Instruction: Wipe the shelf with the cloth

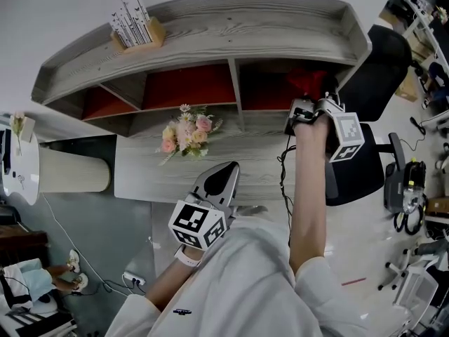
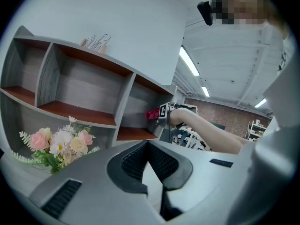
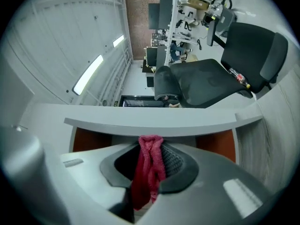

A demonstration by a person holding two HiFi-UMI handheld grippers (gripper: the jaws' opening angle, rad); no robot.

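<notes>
At the far left, a small card holder [image 1: 137, 25] stands on the top board of the shelf [image 1: 210, 20]. Lower down, a bunch of flowers [image 1: 186, 133] lies on the desk [image 1: 140, 181] in front of the middle compartment. The left gripper [image 1: 226, 174] hangs low near the person's body, its jaws pressed together on nothing. Further right, the right gripper [image 1: 306, 107] reaches into the right-hand compartment, jaws clenched on the red cloth [image 3: 148, 172]. The cloth is bunched into a narrow strip between the pads, with its tip up by the edge of a grey board; I cannot tell whether it touches. A black chair [image 1: 372, 76] stands just behind that end of the shelf. The main risk is probably that so little cloth sticks out past the jaws that the hard tips scrape the wood. A firm drag could also tug the strip loose, and a leftward sweep would likely knock the divider.
</notes>
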